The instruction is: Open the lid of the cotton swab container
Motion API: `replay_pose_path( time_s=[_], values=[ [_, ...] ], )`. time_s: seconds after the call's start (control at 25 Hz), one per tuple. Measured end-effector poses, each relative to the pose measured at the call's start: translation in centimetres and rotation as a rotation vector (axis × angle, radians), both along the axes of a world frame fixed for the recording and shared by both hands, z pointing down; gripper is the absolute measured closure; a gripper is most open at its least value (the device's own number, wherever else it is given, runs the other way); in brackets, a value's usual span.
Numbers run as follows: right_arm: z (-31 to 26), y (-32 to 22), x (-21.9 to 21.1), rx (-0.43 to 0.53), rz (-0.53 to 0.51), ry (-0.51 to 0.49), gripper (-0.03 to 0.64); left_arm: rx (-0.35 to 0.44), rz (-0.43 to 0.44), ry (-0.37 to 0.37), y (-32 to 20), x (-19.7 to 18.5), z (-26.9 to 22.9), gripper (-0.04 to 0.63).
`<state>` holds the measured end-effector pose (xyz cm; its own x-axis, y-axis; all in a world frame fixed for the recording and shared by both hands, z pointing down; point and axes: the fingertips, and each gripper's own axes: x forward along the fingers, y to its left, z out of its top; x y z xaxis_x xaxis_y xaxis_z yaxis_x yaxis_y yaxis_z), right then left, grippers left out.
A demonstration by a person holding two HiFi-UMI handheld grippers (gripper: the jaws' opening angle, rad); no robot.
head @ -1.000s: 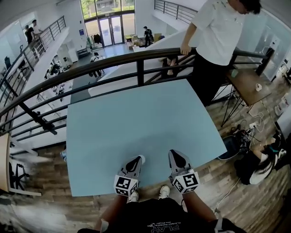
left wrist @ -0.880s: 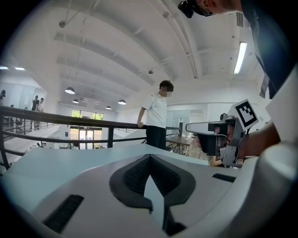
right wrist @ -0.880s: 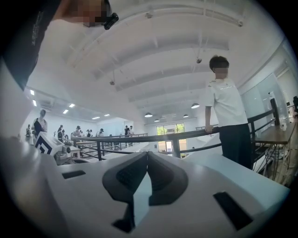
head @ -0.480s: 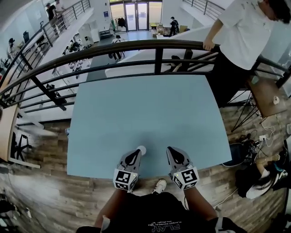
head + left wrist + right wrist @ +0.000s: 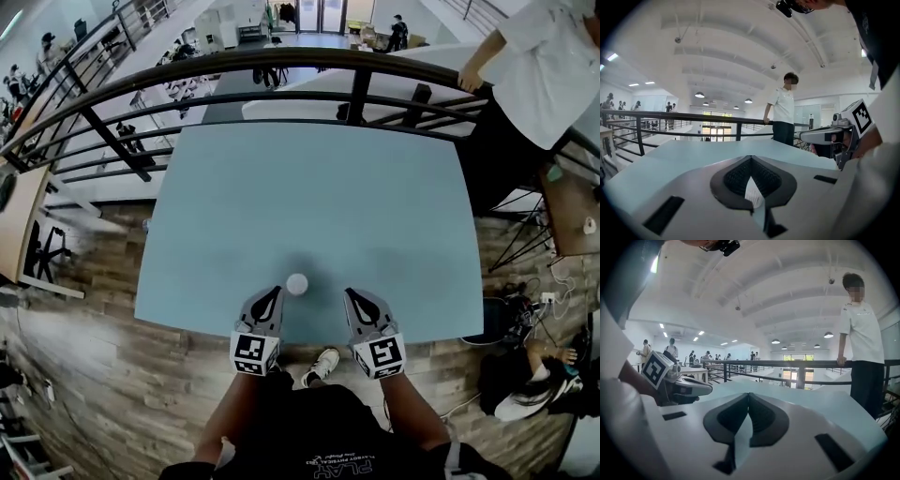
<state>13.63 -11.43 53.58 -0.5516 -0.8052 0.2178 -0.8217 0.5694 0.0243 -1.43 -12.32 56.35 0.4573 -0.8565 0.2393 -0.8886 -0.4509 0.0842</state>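
Pale-blue table beside a black railing, white container between left gripper and right gripper, both closed, empty

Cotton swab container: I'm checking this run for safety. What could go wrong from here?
The small cotton swab container stands near the table's front edge; a nudge may knock it off.
The left claw and right claw are both shut; unless opened first, they would likely push it, not grip it.
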Motion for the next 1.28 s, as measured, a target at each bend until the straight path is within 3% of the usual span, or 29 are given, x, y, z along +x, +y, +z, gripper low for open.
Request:
replay_pose_path(
  time_s=[0.32,0.52,0.8,1.0,1.28],
  values=[
    [2.7,-2.1,-1.5,-0.062,-0.022,0.002,0.598,-0.066,0.0,0.017,-1.4,-0.4,3.5,0.584],
    [4.5,-2.1,-2.4,-0.091,-0.022,-0.008,0.598,-0.044,0.037,0.008,-1.7,0.0,4.5,0.584],
    [6.7,-1.7,-4.0,-0.105,-0.035,-0.009,0.598,-0.078,0.052,-0.035,-1.0,0.4,7.6,0.582],
    [8.4,-2.0,-4.7,-0.12,-0.021,-0.021,0.598,-0.103,0.057,-0.022,-1.2,0.5,9.8,0.44],
    [10.1,-2.2,-3.8,-0.119,-0.01,-0.01,0.598,-0.131,0.074,-0.031,-2.1,1.9,11.9,0.349]
  ],
)
